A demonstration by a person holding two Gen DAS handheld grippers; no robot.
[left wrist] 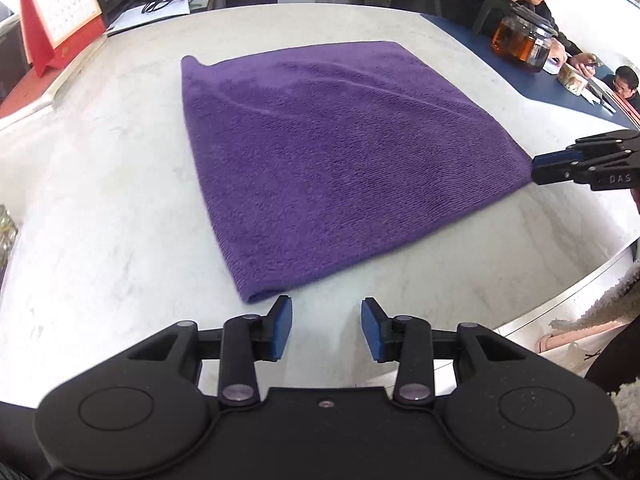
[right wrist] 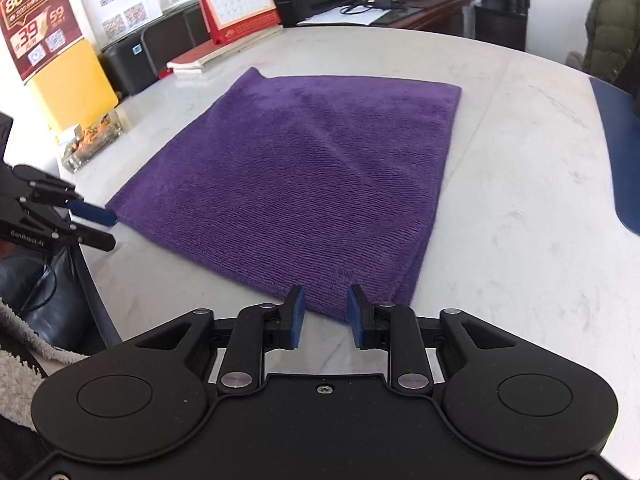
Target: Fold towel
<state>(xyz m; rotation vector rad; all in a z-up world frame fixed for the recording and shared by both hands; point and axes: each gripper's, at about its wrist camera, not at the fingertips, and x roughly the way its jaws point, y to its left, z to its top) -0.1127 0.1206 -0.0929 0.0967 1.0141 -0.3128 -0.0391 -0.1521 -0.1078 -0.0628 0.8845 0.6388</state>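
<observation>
A purple towel [left wrist: 320, 152] [right wrist: 304, 176] lies flat on the white marble table [left wrist: 100, 200], doubled over with layered edges on one side. My left gripper [left wrist: 326, 308] is open and empty; the towel's near corner lies just beyond its left fingertip. In the right wrist view my right gripper [right wrist: 326, 296] is open, with a towel corner lying between its blue pads [right wrist: 298, 316], which do not press on it. Each gripper also shows from the side in the other view: the right gripper [left wrist: 535, 168] at the towel's right corner, the left gripper [right wrist: 113, 231] at its left corner.
A red desk calendar [left wrist: 60, 8] and books [right wrist: 208, 58] stand at the table's back. A yellow sign [right wrist: 72, 84] and a glass holder [right wrist: 92, 140] sit at the left. A glass teapot [left wrist: 520, 40] rests on a blue mat [left wrist: 540, 76] beside seated people.
</observation>
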